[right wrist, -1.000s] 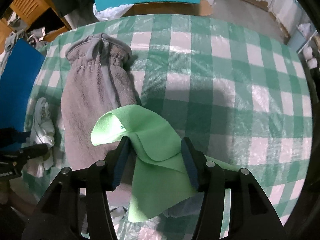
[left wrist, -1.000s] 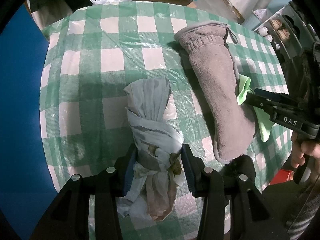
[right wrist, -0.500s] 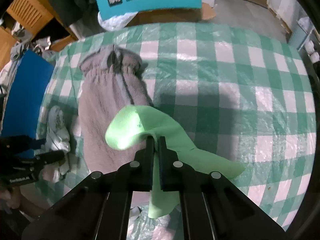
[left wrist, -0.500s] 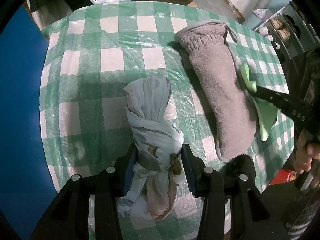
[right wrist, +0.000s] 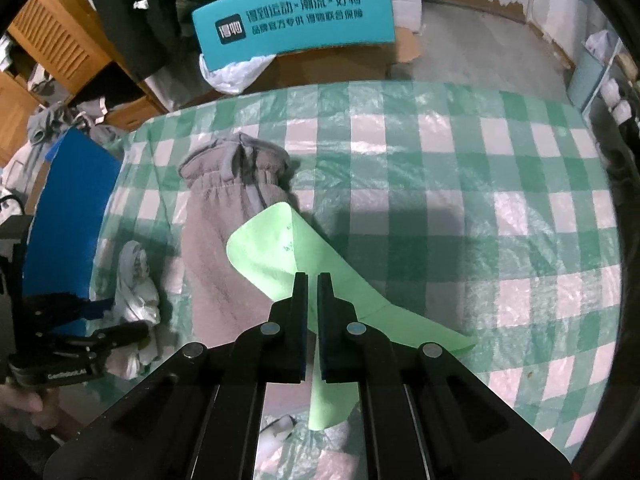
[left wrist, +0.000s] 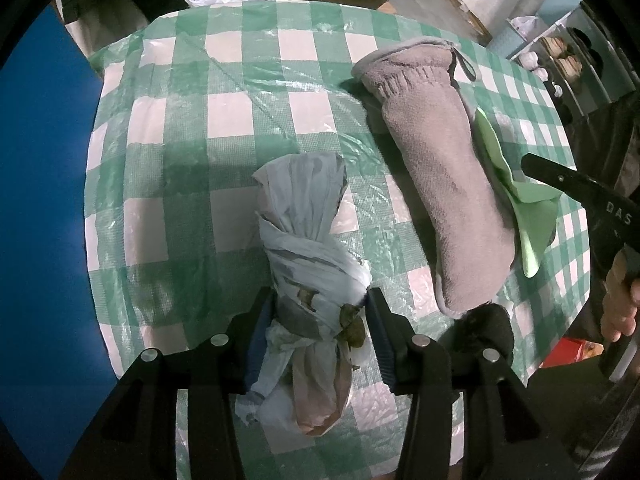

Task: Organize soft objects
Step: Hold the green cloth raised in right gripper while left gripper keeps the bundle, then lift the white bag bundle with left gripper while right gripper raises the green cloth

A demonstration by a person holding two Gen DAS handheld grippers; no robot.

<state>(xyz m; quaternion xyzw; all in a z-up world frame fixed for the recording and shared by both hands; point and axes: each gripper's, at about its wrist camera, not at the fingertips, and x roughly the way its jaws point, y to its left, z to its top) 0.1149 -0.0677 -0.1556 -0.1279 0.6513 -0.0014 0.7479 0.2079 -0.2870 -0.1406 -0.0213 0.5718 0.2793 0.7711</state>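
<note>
A knotted pale grey-white cloth bundle (left wrist: 304, 248) lies on the green-checked tablecloth (left wrist: 224, 112). My left gripper (left wrist: 320, 312) has its jaws on both sides of the bundle's near end and grips it. A long grey fleece mitt (left wrist: 436, 168) lies to its right. My right gripper (right wrist: 313, 280) is shut on a light green cloth (right wrist: 276, 256) and holds it lifted over the mitt (right wrist: 224, 232). The green cloth (left wrist: 524, 208) and right gripper (left wrist: 532, 168) also show in the left wrist view.
A blue panel (left wrist: 40, 184) stands along the table's left edge. A teal box with print (right wrist: 296, 28) and a white plastic bag (right wrist: 236, 72) sit beyond the far edge. A dark object (left wrist: 488, 332) lies at the mitt's near end. Shelves stand at the right.
My right gripper closed on the green cloth and lifted it up off the table. The left gripper and bundle stayed in place.
</note>
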